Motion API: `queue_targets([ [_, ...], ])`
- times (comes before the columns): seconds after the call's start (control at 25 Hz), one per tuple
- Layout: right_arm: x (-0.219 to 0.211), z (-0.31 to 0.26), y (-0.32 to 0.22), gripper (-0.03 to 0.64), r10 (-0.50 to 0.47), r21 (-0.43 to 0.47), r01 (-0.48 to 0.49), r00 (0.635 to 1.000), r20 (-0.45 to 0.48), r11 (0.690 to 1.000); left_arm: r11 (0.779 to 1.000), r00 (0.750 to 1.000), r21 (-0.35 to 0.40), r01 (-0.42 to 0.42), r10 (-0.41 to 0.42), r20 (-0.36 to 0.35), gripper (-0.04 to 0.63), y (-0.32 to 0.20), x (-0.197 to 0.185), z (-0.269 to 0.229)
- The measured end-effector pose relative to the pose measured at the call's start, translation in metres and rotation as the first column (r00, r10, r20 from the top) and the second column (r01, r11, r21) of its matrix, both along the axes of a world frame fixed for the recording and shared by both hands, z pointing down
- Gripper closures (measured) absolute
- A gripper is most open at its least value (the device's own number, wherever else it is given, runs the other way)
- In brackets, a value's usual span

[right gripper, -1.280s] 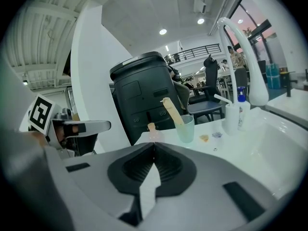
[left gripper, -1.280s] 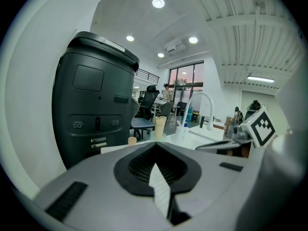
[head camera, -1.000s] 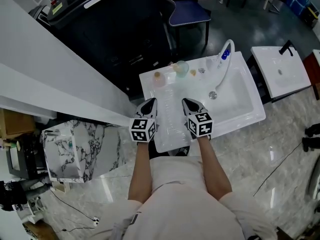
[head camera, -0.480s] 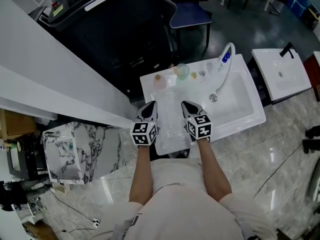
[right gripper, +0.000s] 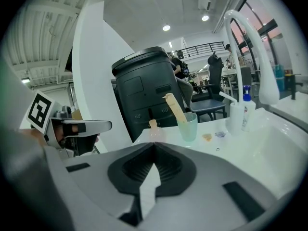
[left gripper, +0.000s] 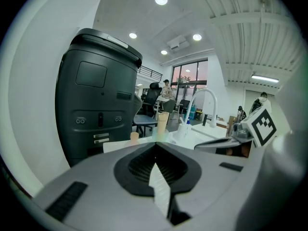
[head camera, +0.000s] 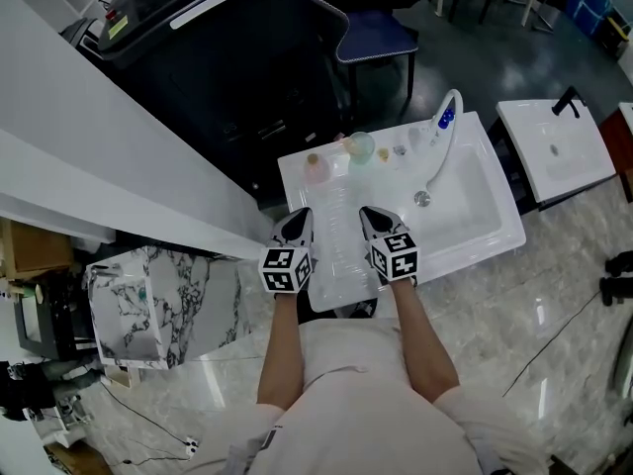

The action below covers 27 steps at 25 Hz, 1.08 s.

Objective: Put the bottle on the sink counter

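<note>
Left hand-held gripper (head camera: 298, 216), right hand-held gripper (head camera: 370, 214): jaws together, nothing between, over counter (head camera: 336, 265) near edge. Tan-capped bottle (head camera: 315, 166) upright at counter's far-left corner, near cup (head camera: 361, 146). Fits bottle set down and let go, or pickup ahead. Any reach: keep clear of cup, faucet (head camera: 445, 132).

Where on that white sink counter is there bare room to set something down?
The ribbed counter stretch between the left gripper and the right gripper is bare, back to the small bottle and the green cup. The back edge is crowded: bottle, cup, small bits, bottles by the faucet. The basin is bare too.
</note>
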State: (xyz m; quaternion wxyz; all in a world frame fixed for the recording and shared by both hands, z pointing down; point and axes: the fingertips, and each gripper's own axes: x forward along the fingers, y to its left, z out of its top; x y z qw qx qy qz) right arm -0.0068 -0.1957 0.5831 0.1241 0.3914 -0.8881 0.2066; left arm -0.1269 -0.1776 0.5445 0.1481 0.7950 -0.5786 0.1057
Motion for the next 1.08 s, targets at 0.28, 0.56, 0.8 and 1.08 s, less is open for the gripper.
queue_targets([
  [0.28,-0.005,0.000,0.001,0.612,-0.010,-0.002,0.010,1.000,0.007,1.000,1.000,1.000,-0.005,-0.006,0.006,0.007,0.589,0.004,-0.002,0.002],
  [0.56,-0.011,-0.001,0.003,0.612,-0.039,-0.005,0.039,0.999,0.007,0.999,0.999,1.000,0.029,-0.016,0.016,-0.011,0.589,0.005,-0.002,-0.009],
  [0.8,-0.013,0.000,0.004,0.612,-0.039,-0.006,0.039,0.999,0.005,0.999,0.999,1.000,0.025,-0.023,0.023,-0.007,0.589,0.006,-0.003,-0.007],
  [1.08,-0.011,0.002,0.007,0.612,-0.038,-0.008,0.038,0.999,0.001,0.999,0.998,0.998,0.027,-0.062,0.061,0.021,0.589,0.010,0.006,-0.005],
])
